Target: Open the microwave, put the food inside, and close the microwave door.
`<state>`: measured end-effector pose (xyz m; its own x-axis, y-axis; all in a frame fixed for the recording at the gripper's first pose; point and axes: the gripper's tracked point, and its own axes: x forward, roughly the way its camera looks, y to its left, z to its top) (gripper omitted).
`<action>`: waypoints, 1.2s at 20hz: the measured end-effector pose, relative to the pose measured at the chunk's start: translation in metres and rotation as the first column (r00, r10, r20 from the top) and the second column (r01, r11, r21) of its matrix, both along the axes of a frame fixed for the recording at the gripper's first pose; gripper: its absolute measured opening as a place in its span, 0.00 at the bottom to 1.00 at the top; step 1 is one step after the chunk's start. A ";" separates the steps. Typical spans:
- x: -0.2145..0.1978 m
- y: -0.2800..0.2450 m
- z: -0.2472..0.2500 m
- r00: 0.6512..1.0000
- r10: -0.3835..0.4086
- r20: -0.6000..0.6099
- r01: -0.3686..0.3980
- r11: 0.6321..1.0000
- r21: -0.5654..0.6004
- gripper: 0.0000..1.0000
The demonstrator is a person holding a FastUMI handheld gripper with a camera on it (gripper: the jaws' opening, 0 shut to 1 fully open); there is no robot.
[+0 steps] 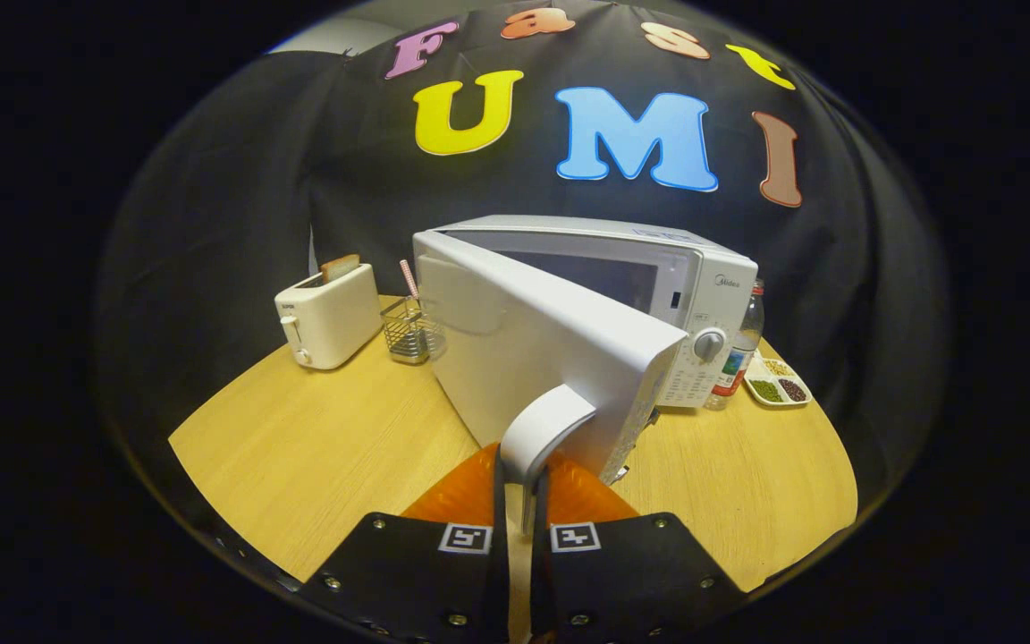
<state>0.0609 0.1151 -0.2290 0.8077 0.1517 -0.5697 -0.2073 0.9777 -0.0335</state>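
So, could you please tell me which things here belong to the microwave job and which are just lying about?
Job:
- microwave, its door swung open
- door handle, clamped between the tool fingers

Lying about:
- toaster holding a slice
- wire caddy
- bottle
- tray of beans
- table

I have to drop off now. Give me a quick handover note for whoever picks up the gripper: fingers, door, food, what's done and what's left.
Gripper: orange fingers shut on the door handle, one each side.
Microwave: on the wooden table, its door swung partly open towards the gripper.
Food: I cannot tell which item it is; a toaster with toast and a snack tray stand either side.
Done: door started.
Left: open fully, load food, close.
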 end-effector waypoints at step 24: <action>-0.075 0.167 0.008 0.984 0.179 0.021 -0.179 0.984 -0.001 0.12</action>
<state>-0.0141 0.2825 -0.2206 0.7794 0.2955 -0.5524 -0.3784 0.9248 -0.0392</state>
